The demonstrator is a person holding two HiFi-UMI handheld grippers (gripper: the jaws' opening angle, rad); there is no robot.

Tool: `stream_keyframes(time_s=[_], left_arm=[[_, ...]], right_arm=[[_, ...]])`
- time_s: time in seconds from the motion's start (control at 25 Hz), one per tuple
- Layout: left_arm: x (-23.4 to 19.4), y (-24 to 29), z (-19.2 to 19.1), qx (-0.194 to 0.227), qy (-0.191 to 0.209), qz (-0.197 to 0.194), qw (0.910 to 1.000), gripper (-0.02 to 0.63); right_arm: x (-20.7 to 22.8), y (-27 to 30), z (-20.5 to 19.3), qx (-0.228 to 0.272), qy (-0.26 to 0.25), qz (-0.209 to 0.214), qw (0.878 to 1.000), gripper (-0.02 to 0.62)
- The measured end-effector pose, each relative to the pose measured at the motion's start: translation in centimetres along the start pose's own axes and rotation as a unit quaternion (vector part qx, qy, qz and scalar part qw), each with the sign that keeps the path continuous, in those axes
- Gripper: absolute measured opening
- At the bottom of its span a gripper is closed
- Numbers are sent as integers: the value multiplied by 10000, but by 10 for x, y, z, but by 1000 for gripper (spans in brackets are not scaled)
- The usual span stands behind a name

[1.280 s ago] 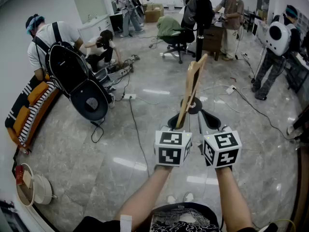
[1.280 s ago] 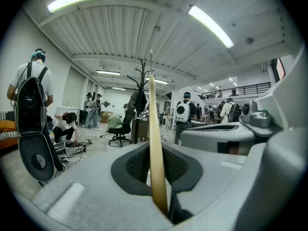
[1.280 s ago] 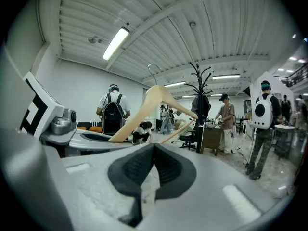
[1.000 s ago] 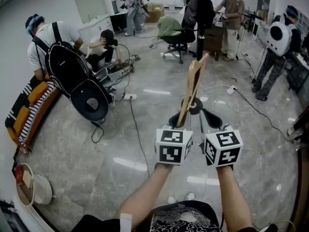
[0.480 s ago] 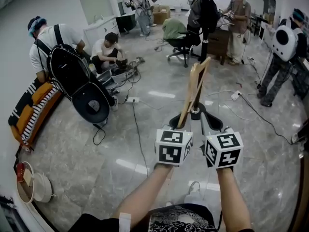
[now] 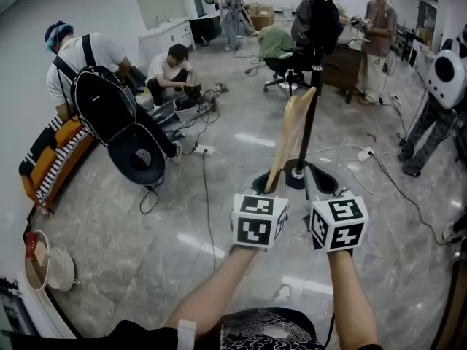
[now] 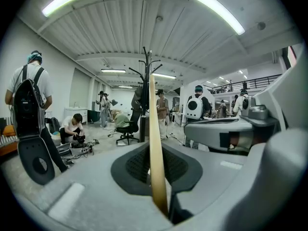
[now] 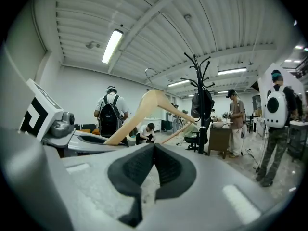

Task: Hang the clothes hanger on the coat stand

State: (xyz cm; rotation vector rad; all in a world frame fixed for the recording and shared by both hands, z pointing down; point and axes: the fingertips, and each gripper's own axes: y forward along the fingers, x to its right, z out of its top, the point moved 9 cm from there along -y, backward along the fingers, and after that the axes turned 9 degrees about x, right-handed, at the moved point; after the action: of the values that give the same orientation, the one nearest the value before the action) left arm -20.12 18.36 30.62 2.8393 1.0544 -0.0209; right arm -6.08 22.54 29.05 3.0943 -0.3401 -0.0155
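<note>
My left gripper [image 6: 267, 185] is shut on the lower end of a pale wooden clothes hanger [image 6: 290, 131], which stands upright above it. In the left gripper view the hanger [image 7: 154, 143] shows edge-on, pinched between the dark pads. The black coat stand [image 6: 314, 71] rises just beyond the hanger, its round base [image 6: 295, 175] on the floor near both grippers, and a dark garment hangs high on it. My right gripper [image 6: 319, 179] is beside the left one, shut with nothing in it. From the right gripper view, the hanger [image 8: 155, 101] and its wire hook lie left of the coat stand [image 8: 202, 110].
Several people stand or crouch around the room. A person with a black backpack [image 6: 109, 104] is at the left, near a striped sofa [image 6: 51, 155]. Cables [image 6: 205, 188] run over the marble floor. An office chair [image 6: 286, 57] and a wooden desk [image 6: 343, 60] are behind the stand.
Both grippers and the hanger have come closer to the coat stand; its base now lies just past the jaws. The hold on the hanger has not changed.
</note>
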Motion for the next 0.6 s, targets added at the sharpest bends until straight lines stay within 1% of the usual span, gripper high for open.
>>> stream_keyframes(time_s=[0.16, 0.36, 0.6], left_arm=[[8, 27, -1, -100, 24, 144, 9998, 31], [25, 62, -2, -175, 109, 236, 9995, 31], [35, 95, -3, -206, 108, 423, 9988, 31]], right_arm=[[27, 13, -4, -35, 65, 160, 9998, 0], [67, 23, -10, -74, 129, 254, 9996, 0], [104, 33, -9, -86, 25, 368, 9993, 0]])
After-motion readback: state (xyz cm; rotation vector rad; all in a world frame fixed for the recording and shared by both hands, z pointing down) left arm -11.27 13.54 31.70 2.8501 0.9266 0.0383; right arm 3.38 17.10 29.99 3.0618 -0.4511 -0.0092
